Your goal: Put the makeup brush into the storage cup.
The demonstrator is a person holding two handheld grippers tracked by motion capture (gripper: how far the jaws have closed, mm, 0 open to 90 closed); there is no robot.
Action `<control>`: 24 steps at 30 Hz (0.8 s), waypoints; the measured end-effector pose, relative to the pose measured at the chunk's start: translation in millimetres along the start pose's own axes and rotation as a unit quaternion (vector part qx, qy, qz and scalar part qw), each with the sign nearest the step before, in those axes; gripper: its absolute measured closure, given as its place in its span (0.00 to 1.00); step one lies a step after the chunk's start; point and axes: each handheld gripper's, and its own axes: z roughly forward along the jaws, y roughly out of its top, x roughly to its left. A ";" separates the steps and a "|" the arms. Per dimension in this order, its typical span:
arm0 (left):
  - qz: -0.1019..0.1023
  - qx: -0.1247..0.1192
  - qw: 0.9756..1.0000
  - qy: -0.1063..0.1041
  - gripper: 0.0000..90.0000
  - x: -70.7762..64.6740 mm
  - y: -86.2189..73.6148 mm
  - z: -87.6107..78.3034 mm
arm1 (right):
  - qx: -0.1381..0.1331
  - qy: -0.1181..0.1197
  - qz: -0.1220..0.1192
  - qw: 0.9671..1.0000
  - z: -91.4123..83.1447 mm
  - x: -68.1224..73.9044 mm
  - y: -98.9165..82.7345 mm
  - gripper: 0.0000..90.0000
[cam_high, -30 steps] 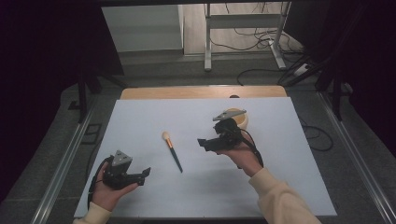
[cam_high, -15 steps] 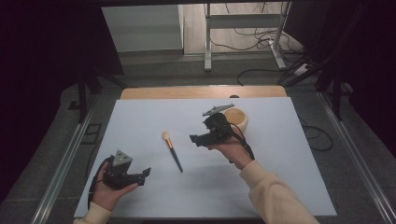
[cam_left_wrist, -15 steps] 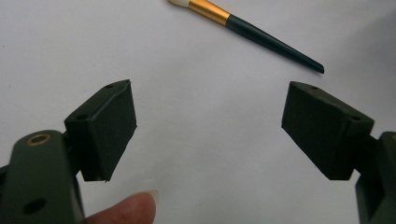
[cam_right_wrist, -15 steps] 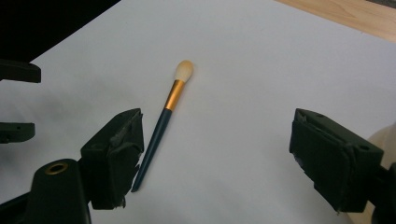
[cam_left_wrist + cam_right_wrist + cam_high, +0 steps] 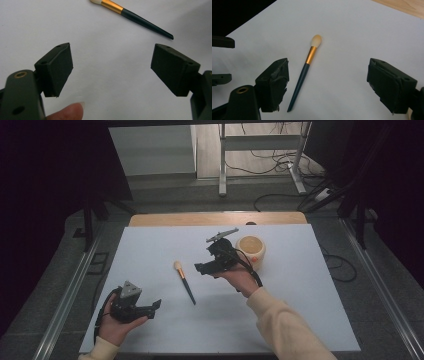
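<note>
Since a second ago, the right hand has carried its gripper away from the bowl and over toward the brush, while the left hand and the brush itself lie where they did.

Taking the slim makeup brush [image 5: 184, 281] with its pale bristle tip, gold ferrule and dark tapering handle as the landmark: it lies flat on the white sheet that covers the table [image 5: 150, 250], bristles pointing toward the far edge and the handle running back toward the person.

Well to the left of the brush and nearer the person, the left hand [image 5: 116, 325] holds the black two-jaw left gripper [image 5: 156, 306] low over the sheet, its grey three-cornered plate on top and its jaws pointing toward the brush. In the left gripper view its jaws stand wide apart with bare sheet between them, a fingertip [image 5: 67, 112] shows at the bottom edge, and the brush [image 5: 132, 18] lies beyond the jaws, apart from them.

Just right of the brush, the right hand [image 5: 240, 279], in a cream sleeve, holds the black right gripper [image 5: 199, 268] above the sheet, its jaws aimed at the brush. In the right gripper view those jaws are spread wide and grip nothing; the brush [image 5: 305, 68] lies between them, close to the left jaw, handle end nearest the camera.

Farther right of the brush, past the right gripper, a round cream-yellow bowl [image 5: 251, 251] stands upright on the sheet.
</note>
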 end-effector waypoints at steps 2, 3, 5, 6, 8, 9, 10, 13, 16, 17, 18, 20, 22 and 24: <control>0.000 0.000 1.000 0.000 0.21 0.2 -0.1 0.1 | 0.001 0.000 -0.004 1.000 1.8 0.2 0.7 0.20; 0.000 0.000 1.000 0.000 0.21 0.3 -0.1 0.1 | 0.003 0.001 -0.003 1.000 5.9 1.7 2.2 0.20; 0.000 0.000 1.000 0.000 0.21 0.3 -0.1 0.0 | 0.005 0.000 -0.004 1.000 7.6 2.3 2.8 0.21; 0.000 0.000 1.000 -0.001 0.21 0.3 -0.1 -0.1 | 0.005 -0.001 -0.005 1.000 9.4 3.3 3.4 0.21; -0.001 0.000 1.000 -0.001 0.21 0.5 -0.1 -0.4 | 0.008 -0.009 -0.008 1.000 13.9 6.4 5.4 0.21; -0.001 0.000 1.000 0.000 0.21 0.7 -0.2 -0.5 | 0.008 -0.009 -0.008 1.000 13.9 6.4 5.4 0.21; -0.001 -0.001 1.000 0.000 0.21 1.1 -0.3 -0.7 | 0.010 -0.007 -0.007 1.000 16.7 8.1 6.8 0.21; -0.003 -0.002 1.000 0.001 0.21 2.4 -0.6 -1.7 | 0.013 -0.007 -0.009 1.000 19.9 9.7 7.9 0.21; -0.005 -0.004 1.000 0.002 0.21 3.1 -0.8 -2.3 | 0.019 -0.006 -0.006 1.000 25.6 11.6 9.6 0.21; -0.004 -0.004 1.000 0.001 0.21 3.1 -0.9 -2.4 | 0.021 -0.003 -0.004 1.000 27.4 12.0 10.1 0.22; -0.004 -0.004 1.000 0.001 0.21 3.0 -0.9 -2.4 | 0.023 -0.004 -0.005 1.000 29.3 12.5 10.6 0.22; -0.002 -0.004 1.000 0.001 0.21 2.7 -0.9 -2.4 | 0.026 -0.004 -0.004 1.000 33.0 14.1 11.7 0.22; -0.002 -0.004 1.000 0.000 0.21 2.8 -0.9 -2.1 | 0.028 -0.008 -0.007 1.000 36.5 15.3 12.6 0.23; -0.002 -0.003 1.000 0.000 0.21 3.0 -1.1 -2.0 | 0.031 -0.010 -0.006 0.999 42.0 16.4 13.7 0.24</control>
